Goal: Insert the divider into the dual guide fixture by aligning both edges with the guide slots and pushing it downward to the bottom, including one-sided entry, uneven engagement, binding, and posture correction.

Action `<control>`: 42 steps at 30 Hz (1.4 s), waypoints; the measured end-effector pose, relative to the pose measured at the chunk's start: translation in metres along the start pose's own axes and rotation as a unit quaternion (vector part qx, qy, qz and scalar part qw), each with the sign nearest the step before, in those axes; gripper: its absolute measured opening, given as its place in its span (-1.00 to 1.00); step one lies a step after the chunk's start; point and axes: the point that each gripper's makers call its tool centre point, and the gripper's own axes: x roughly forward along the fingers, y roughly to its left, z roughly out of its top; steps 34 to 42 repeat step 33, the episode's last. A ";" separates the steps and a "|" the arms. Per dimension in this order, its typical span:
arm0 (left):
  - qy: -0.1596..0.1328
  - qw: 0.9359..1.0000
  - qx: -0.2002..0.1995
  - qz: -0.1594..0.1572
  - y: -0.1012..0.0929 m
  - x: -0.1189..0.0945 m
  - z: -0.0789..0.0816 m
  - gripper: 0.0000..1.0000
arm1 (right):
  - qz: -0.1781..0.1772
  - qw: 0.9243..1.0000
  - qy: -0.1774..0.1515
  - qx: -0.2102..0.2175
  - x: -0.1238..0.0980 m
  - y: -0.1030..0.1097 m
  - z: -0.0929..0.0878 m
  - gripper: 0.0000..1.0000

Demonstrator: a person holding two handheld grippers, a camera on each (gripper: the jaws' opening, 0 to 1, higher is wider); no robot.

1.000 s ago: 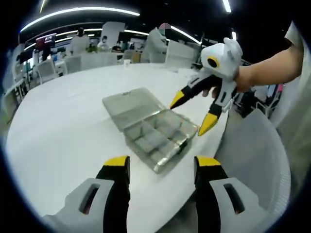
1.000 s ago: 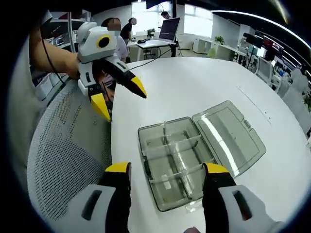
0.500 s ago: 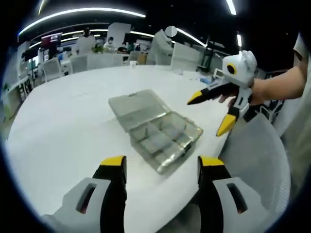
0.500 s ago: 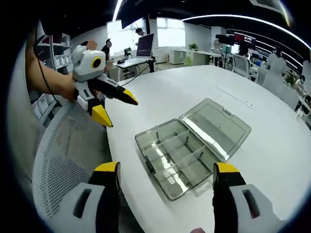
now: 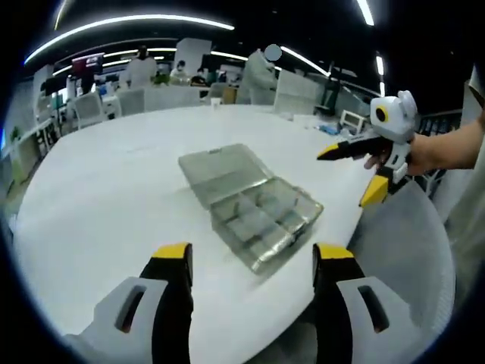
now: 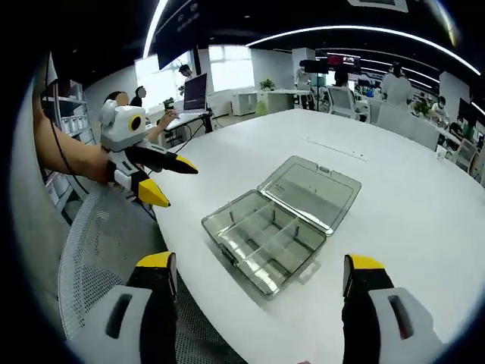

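Note:
A clear grey plastic box [image 5: 250, 201] [image 6: 276, 220] lies on the white table [image 5: 106, 197] [image 6: 402, 205] with its lid folded flat open. Translucent dividers [image 6: 267, 230] stand inside and split it into several compartments. My left gripper [image 5: 253, 258] is open and empty, hanging short of the box's near side. It comes into the right gripper view from the left as a white, yellow-tipped gripper [image 6: 174, 184], off the table's edge. My right gripper [image 6: 259, 265] is also open and empty. It comes into the left gripper view from the right [image 5: 350, 176], beside the box and apart from it.
A grey mesh chair [image 6: 98, 243] [image 5: 405, 243] stands at the table's near edge beside the box. Desks, monitors, chairs and people fill the room beyond the table [image 5: 151, 72]. The person's forearms [image 6: 72, 159] [image 5: 447, 148] hold the grippers.
Both views have drawn back from the box, which now looks smaller. Each gripper has moved outward, away from the box and past the table's edge. Both stay open.

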 end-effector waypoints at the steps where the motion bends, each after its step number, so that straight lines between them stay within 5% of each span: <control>1: -0.001 1.000 0.000 0.002 0.001 0.000 0.000 0.26 | -0.007 1.000 -0.006 0.006 -0.002 -0.002 0.000 0.80; 15: -0.010 0.999 -0.023 0.026 0.002 -0.010 0.007 0.35 | -0.063 0.995 -0.024 0.075 -0.023 -0.019 -0.012 0.85; 33: -0.020 0.994 -0.062 0.088 0.014 -0.025 0.010 0.45 | -0.070 0.993 -0.043 0.086 -0.033 -0.026 -0.012 0.86; 42: -0.020 0.994 -0.062 0.088 0.014 -0.025 0.010 0.45 | -0.070 0.993 -0.043 0.086 -0.033 -0.026 -0.012 0.86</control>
